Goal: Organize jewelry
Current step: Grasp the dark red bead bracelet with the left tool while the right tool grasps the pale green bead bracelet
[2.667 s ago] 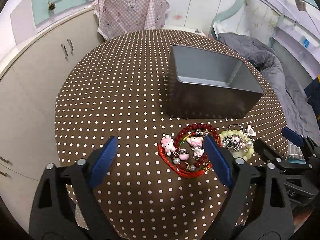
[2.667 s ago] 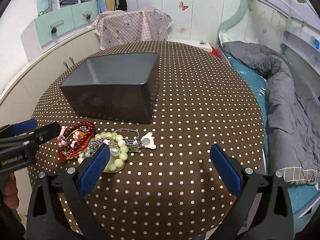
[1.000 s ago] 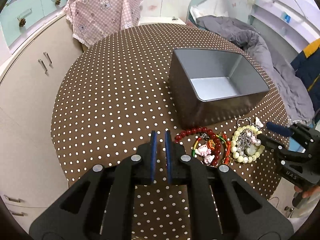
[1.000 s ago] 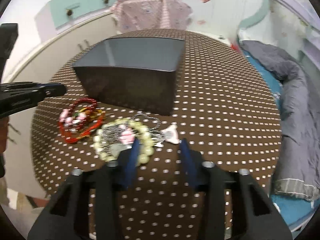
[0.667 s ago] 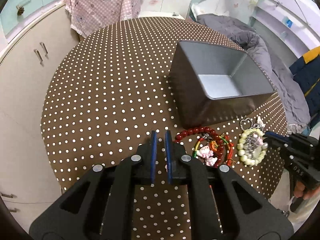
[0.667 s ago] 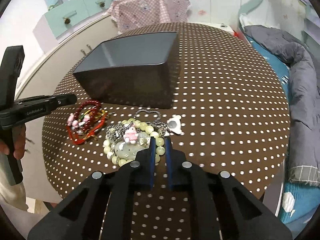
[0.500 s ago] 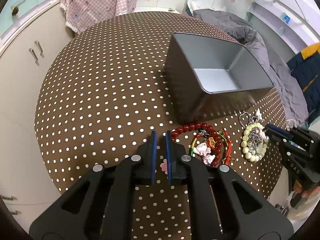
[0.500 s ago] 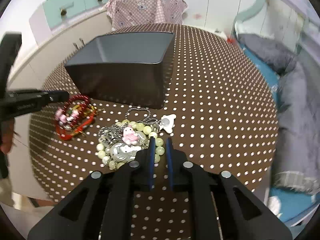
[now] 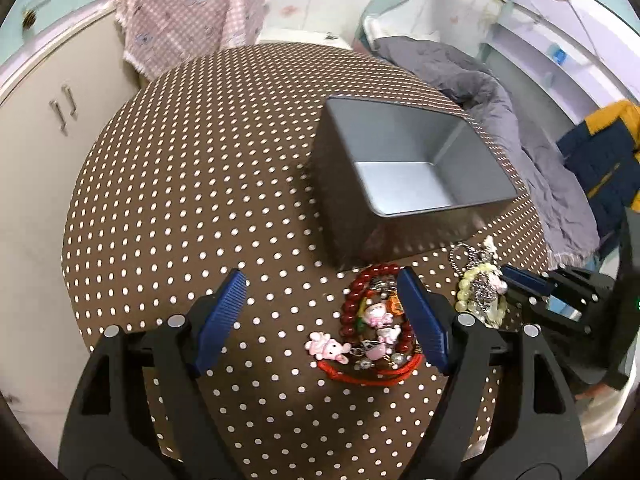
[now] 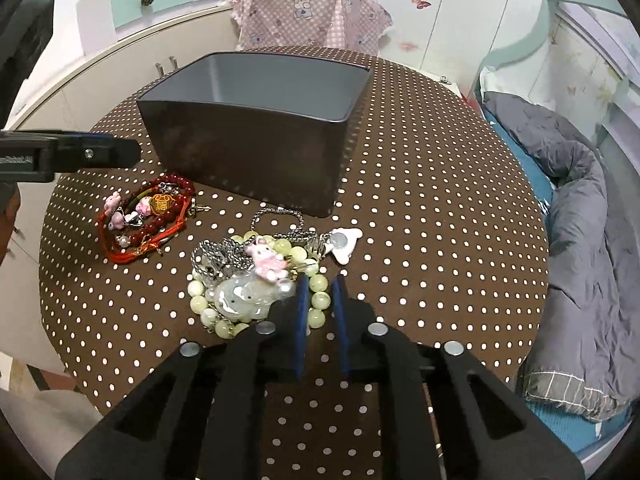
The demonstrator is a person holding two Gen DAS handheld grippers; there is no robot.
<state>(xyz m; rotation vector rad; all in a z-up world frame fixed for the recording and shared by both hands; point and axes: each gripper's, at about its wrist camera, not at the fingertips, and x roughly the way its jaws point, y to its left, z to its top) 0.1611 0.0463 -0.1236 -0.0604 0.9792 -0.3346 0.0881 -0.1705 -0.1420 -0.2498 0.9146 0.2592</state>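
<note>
A red bead bracelet pile with pink charms (image 9: 374,322) lies on the dotted tablecloth in front of an empty grey metal box (image 9: 404,178). My left gripper (image 9: 320,316) is open above the cloth, its right pad beside the red pile. A pale green bead bracelet with a jade pendant and chain (image 10: 256,276) lies to the right of the red pile (image 10: 148,216). My right gripper (image 10: 320,300) has its pads nearly together at the green beads' near edge; the box (image 10: 256,136) stands behind.
The round table (image 9: 180,184) has a brown cloth with white dots. A cabinet (image 9: 36,120) stands left, a chair with pink checked cloth (image 10: 308,16) behind, and a bed with a grey blanket (image 10: 580,240) to the right.
My left gripper has opened from shut and moved nearer the red pile. My right gripper stays nearly shut and has come closer to the green beads.
</note>
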